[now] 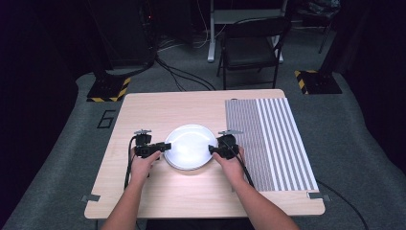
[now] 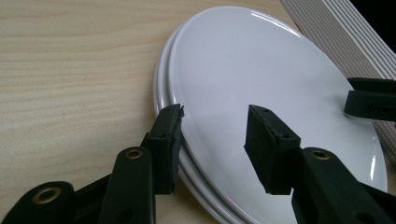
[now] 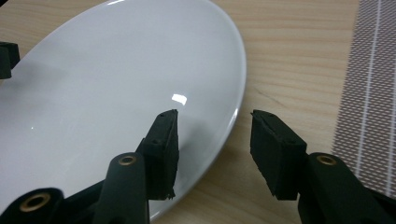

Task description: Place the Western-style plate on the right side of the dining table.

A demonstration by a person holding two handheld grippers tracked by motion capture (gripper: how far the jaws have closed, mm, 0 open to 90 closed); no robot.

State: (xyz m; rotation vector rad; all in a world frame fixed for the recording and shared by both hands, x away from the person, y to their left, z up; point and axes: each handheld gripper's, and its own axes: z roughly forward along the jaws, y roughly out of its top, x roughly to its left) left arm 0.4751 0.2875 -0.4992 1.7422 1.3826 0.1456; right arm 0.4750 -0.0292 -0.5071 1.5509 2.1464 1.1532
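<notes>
- Plates (image 1: pixel 189 146), white and stacked, sit mid-table (image 1: pixel 158 108), just left of the striped mat (image 1: pixel 273 139).
- Left gripper (image 1: pixel 165 147) straddles the plates' left rim, jaws apart.
- Right gripper (image 1: pixel 211 149) straddles the right rim, jaws apart.

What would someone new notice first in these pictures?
A white plate sits mid-table, and the left gripper view shows a second plate's rim under it. The left gripper and right gripper flank it, jaws open astride opposite rims. A striped mat covers the table's right side.
</notes>
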